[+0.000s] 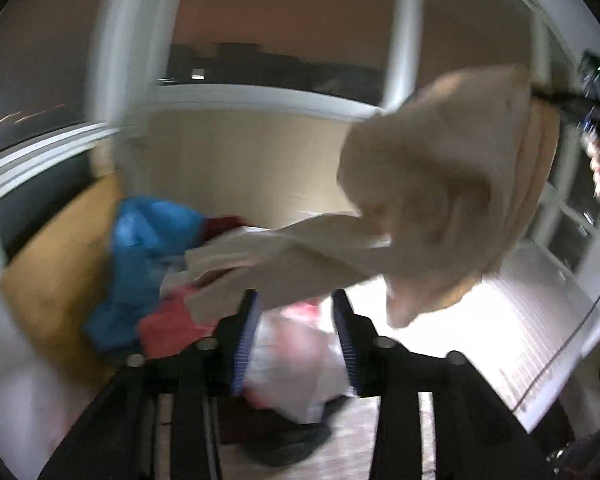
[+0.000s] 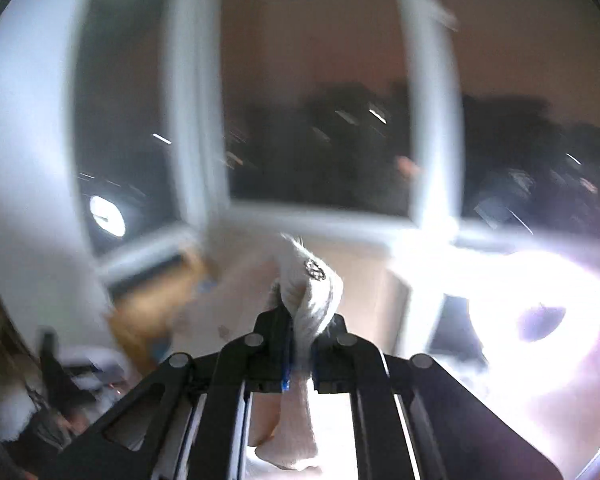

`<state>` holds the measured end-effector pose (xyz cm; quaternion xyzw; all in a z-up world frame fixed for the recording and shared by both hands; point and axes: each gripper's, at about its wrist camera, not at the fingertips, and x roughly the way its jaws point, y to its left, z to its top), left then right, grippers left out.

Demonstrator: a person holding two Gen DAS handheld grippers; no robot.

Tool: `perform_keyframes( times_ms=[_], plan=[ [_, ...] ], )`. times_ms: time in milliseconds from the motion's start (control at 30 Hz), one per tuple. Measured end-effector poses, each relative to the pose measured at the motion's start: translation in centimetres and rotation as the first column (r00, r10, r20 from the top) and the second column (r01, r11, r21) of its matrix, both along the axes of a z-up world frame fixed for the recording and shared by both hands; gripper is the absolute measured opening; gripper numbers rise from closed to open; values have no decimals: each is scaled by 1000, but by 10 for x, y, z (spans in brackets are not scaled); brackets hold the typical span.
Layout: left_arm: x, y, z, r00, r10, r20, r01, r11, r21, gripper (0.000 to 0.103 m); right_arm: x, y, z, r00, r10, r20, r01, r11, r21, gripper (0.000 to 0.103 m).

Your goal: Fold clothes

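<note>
A: Pinched hard between the right gripper (image 2: 300,334) fingers: cream garment (image 2: 312,280), bunched up just past the tips, rest trailing down under the jaws. Small dark emblem on the knit, way too blurry to read.

B: Left gripper (image 1: 298,300) spread wide, gripping nothing. Same cream garment (image 1: 432,208) hanging up and to the right of it, one sleeve drooping across right above the fingertips. Can't tell if touching.

A: Blue cloth (image 1: 140,264) and pink cloth (image 1: 168,328) heaped off to its left, white bag (image 1: 296,364) straight below between the fingers.

B: Right gripper (image 1: 596,112) way out at the far right edge, raised high, hand barely visible.
</note>
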<state>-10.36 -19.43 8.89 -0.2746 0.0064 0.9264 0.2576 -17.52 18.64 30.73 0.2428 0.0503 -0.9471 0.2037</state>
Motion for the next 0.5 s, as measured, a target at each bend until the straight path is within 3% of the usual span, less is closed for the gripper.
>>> perform_keyframes(
  times_ms=[67,167,233,333,400,500],
  plan=[
    [1,55,-15,996,-86,36,87,996,-24,48,-5,42,-68,983,-119,142,92,979,180,49],
    [-1,135,-52,975,-180,128,187,981,-44,55,1,111,-177,931,-247,269,145,926,349,50],
    [-6,191,-86,952,-221,211,236,971,-48,56,8,159,-239,894,-311,322,168,900,402,50],
    [-15,260,-135,918,-241,314,279,957,-80,57,8,225,-306,840,-337,425,170,908,384,51],
    [-25,297,-165,894,-230,385,283,955,-87,57,-5,267,-340,790,-343,508,193,925,326,51],
    [-46,335,-207,841,-181,510,240,969,-52,57,-37,290,-380,717,-297,631,235,955,183,51]
  ],
)
